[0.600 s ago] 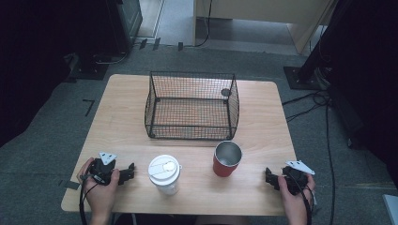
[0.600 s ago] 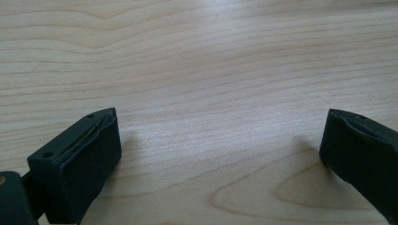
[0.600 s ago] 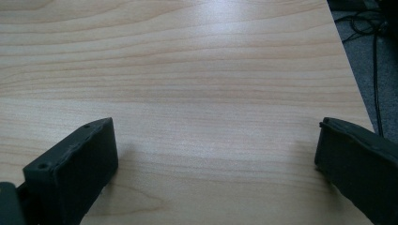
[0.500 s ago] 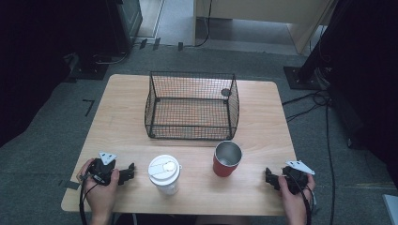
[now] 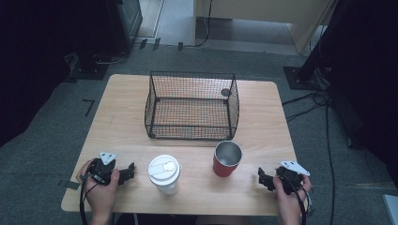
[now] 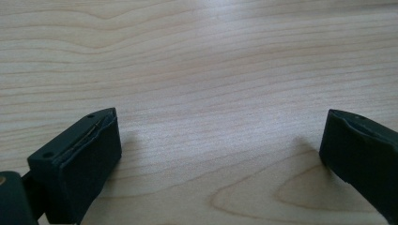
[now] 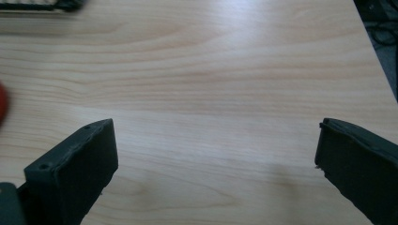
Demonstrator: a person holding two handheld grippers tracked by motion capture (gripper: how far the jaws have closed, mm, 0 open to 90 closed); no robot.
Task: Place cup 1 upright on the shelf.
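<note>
High view: both my claws rest wide and empty at the table's [image 5: 117, 117] near edge.
Landmark, the basket [image 5: 191, 105]: nothing shows inside. In front of it stand a lidded cup [image 5: 164, 174], beside my left claw [image 5: 129, 171], and an open red cup [image 5: 227, 158], nearer my right claw [image 5: 262, 178].

We see a black wire-mesh basket [image 5: 192, 105], white lidded paper cup [image 5: 164, 174], red steel-lined tumbler [image 5: 227, 159], pale wood-grain table [image 5: 263, 117].

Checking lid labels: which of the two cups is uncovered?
The red cup, on the right near the right hand-held gripper: its metal inside shows. The white cup wears a lid.
</note>
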